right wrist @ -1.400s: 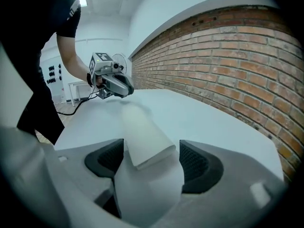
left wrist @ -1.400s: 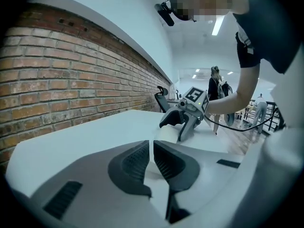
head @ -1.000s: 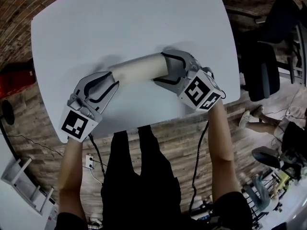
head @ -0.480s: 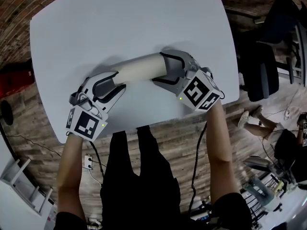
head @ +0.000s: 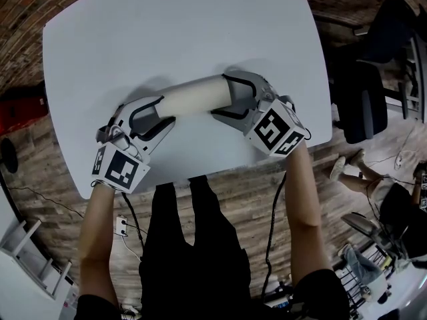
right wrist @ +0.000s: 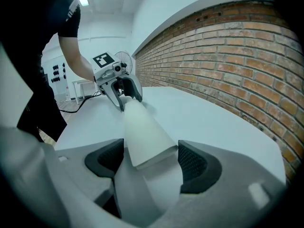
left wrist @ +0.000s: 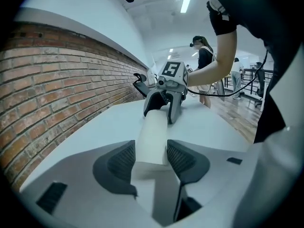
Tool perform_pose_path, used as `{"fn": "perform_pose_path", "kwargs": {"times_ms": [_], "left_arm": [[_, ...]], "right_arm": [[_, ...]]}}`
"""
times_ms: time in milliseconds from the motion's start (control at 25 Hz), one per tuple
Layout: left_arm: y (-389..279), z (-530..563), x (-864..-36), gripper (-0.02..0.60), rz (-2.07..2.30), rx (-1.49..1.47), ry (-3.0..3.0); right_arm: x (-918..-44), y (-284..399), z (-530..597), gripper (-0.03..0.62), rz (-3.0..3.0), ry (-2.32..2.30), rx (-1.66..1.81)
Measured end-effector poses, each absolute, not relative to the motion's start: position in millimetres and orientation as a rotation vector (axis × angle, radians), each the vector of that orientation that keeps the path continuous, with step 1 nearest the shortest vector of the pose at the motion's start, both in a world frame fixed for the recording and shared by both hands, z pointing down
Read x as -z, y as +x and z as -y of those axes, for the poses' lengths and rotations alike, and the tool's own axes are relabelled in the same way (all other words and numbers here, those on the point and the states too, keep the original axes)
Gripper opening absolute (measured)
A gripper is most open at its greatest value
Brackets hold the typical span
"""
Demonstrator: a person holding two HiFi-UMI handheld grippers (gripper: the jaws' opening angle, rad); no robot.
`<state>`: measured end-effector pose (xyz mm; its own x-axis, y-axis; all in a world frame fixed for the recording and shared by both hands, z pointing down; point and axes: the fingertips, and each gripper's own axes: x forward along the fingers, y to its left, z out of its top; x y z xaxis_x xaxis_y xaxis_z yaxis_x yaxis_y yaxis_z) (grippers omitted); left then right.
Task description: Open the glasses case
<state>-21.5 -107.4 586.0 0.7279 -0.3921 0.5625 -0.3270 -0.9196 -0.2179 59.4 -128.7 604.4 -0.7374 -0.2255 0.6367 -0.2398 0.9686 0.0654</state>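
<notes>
A long cream glasses case (head: 197,95) lies across the white table (head: 167,32), closed. My right gripper (head: 223,95) straddles its right end and is shut on it; in the right gripper view the case (right wrist: 140,127) fills the gap between the pads (right wrist: 192,163). My left gripper (head: 167,111) stands around the left end. Its jaws are opening, and the case (left wrist: 154,132) sits between the pads (left wrist: 183,156) with a thin gap on the right side. Each gripper view shows the other gripper at the far end: the right gripper (left wrist: 164,103) and the left gripper (right wrist: 122,91).
The table's near edge (head: 200,172) runs just below both grippers, with my black-clad legs under it. A black office chair (head: 363,92) stands to the right, a red object (head: 20,109) on the floor to the left. A brick wall (left wrist: 52,99) borders the table.
My left gripper has slid up and right from beside the case, rolled, and spread its jaws around the case's left end. The right gripper and the case have stayed put.
</notes>
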Motion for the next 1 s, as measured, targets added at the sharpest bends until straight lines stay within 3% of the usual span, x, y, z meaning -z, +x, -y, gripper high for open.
{"fn": "perform_pose_path", "kwargs": {"times_ms": [640,760,1000], "left_arm": [[-24.1,107.2,-576.2,0.156,-0.645,0.873,-2.812],[-25.4,107.2,-571.2,0.074,-0.656,0.835,-2.828],[-24.6,106.3,-568.3,0.05,-0.65,0.839,-2.759]], "right_arm": [[-604.1,58.8,129.9,0.351,2.427,0.327,-0.023],[-604.7,58.5,129.7,0.351,2.428,0.327,-0.025],[-605.4,58.8,128.1,0.351,2.428,0.329,-0.033]]}}
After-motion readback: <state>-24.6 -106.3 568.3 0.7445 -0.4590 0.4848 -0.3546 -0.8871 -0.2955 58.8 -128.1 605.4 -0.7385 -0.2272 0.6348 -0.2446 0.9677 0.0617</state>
